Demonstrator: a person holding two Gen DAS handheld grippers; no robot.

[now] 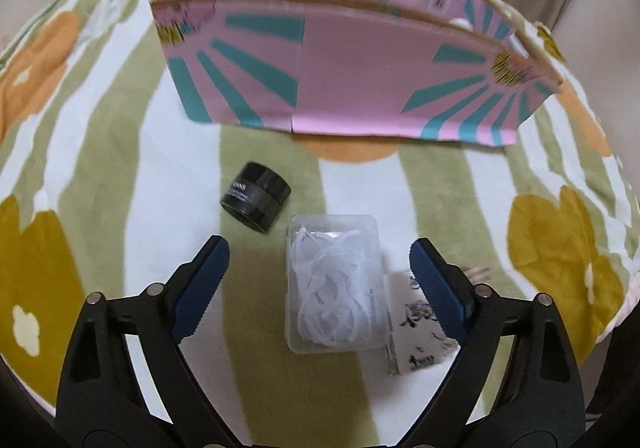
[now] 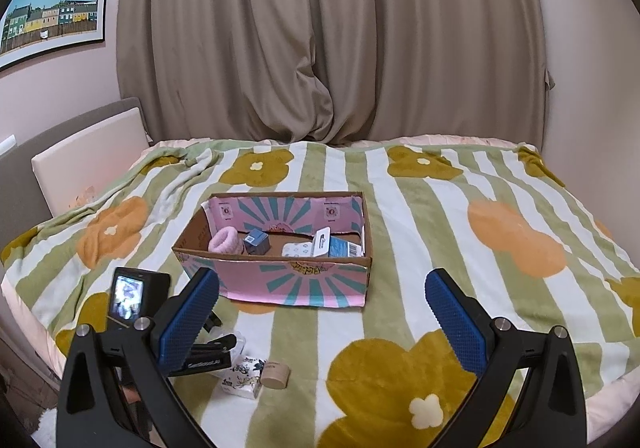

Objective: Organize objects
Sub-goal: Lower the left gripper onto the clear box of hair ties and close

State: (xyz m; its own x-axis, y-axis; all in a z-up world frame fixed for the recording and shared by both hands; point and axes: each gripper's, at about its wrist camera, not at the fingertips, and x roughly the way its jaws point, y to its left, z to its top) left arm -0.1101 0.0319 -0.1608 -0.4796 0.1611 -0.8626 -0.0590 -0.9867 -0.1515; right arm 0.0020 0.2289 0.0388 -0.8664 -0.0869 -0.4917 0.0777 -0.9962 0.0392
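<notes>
Jaws of the left gripper (image 1: 319, 277) wide apart around a clear plastic case (image 1: 334, 282) on the blanket (image 1: 120, 152), pads not touching it, right gripper (image 2: 322, 318) gaping empty, pink box (image 2: 288, 280) beyond

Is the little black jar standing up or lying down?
Lying down. The black jar rests on its round side on the blanket, its label sideways.

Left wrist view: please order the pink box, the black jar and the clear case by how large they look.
1. pink box, clearly largest.
2. clear case.
3. black jar, smallest; it lies a bit farther from the camera, but the gap still looks real.
</notes>
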